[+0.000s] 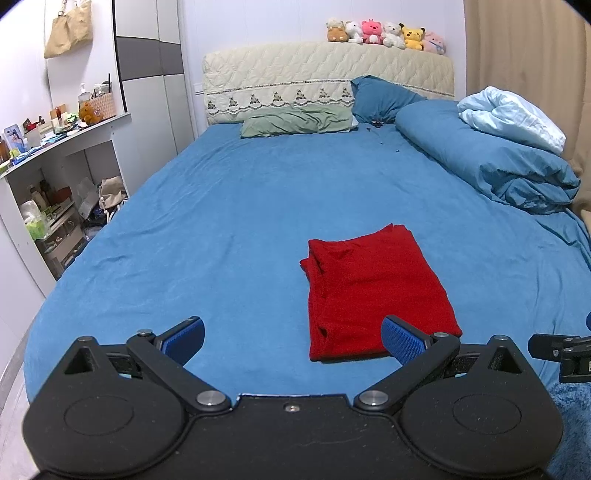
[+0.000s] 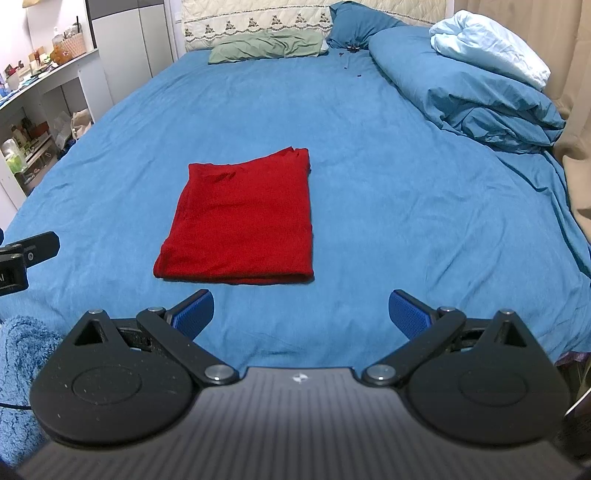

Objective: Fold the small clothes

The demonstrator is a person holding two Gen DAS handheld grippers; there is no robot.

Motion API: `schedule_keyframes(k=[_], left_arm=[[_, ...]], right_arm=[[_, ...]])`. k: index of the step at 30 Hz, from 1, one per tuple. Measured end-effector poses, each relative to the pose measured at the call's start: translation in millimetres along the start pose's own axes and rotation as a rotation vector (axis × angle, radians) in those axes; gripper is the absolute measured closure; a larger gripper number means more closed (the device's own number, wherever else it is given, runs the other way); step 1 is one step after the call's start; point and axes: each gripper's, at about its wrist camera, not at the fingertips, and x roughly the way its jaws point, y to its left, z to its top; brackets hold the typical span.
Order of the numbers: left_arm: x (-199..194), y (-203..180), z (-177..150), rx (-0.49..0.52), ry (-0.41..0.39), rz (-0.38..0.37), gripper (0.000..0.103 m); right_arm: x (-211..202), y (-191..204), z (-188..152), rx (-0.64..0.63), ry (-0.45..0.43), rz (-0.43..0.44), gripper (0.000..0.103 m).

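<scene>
Holding both tools low at the near edge of the bed (image 2: 369,155), you have the left gripper (image 1: 293,338) with jaws spread wide, empty, its right pad just overlapping the near right corner of the red garment (image 1: 373,291) in view; contact cannot be told. Right gripper (image 2: 301,314): jaws spread wide, empty, clear of the cloth. Garment lies folded flat mid-bed, near side. Bunched blue duvet (image 2: 461,85) far right; green pillow (image 1: 295,123) far, by the headboard.

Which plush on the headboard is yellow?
The yellow plush toy, second from the right end of the row, between a white plush and a pale pink one.
</scene>
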Motion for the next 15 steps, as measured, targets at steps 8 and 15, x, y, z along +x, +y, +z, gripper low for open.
schedule_keyframes(k=[8,15], left_arm=[[-1.0,0.3,-0.2,-0.001,-0.001,-0.002,0.000],[-1.2,0.2,-0.1,-0.001,-0.001,-0.002,0.000]], right_arm=[[-0.1,-0.3,0.3,0.001,0.000,0.000,0.000],[0.1,-2.6,0.7,-0.001,0.000,0.002,0.000]])
